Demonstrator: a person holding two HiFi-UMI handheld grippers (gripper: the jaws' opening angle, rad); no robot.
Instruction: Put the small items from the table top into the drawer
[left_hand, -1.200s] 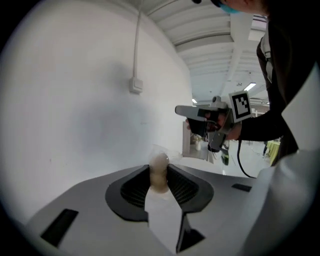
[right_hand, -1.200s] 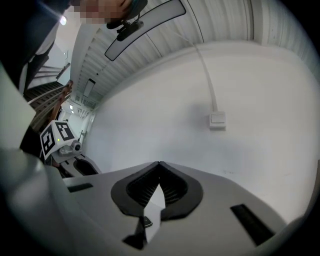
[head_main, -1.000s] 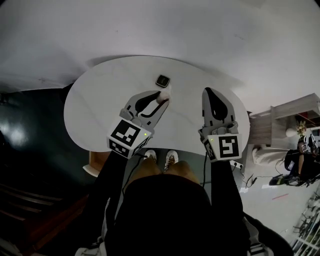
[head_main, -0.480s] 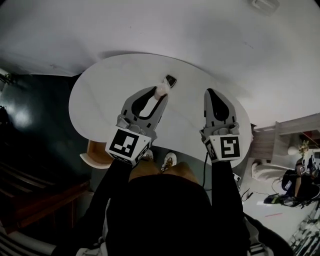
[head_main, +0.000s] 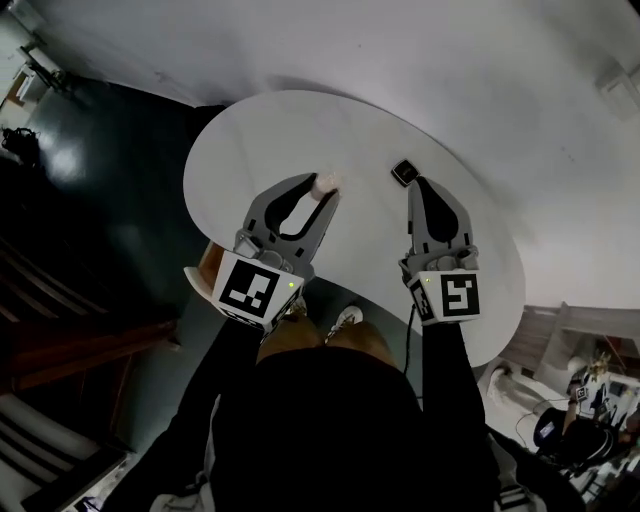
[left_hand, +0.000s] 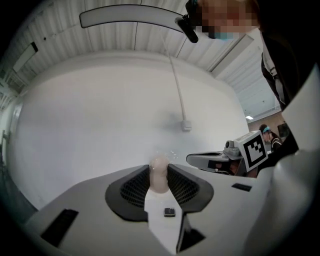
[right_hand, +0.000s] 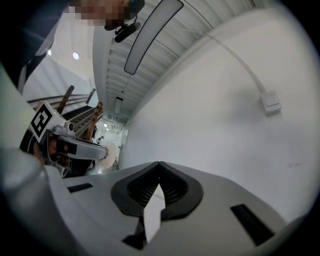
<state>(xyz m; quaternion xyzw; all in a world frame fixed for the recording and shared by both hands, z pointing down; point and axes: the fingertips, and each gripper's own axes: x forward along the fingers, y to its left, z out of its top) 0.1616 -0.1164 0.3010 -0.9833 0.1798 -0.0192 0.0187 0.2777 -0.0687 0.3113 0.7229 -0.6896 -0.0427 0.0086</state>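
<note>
Head view: both grippers reach out level over the table (head_main: 260, 140); the whole scene has swung round since a second ago.
Left gripper (head_main: 325, 190): jaws narrow, clamped on a pale item (head_main: 324, 184); the left gripper view shows it pinched upright between the pads, with no change in the grip.
Right gripper (head_main: 418, 186): jaws closed together, nothing between them in the right gripper view.
Dark square (head_main: 404, 172): flat on the table, now just off the right gripper's tip.
Change: a second ago the pale item sat just beside the dark square; now the two are well apart, and the item has travelled away with the left gripper.
Meaning: one small item looks picked and on its way; the dark square is left to collect.
Drawer: not clearly seen; a tan edge (head_main: 207, 268) shows under the table's near left rim and may be it; I cannot tell.
</note>
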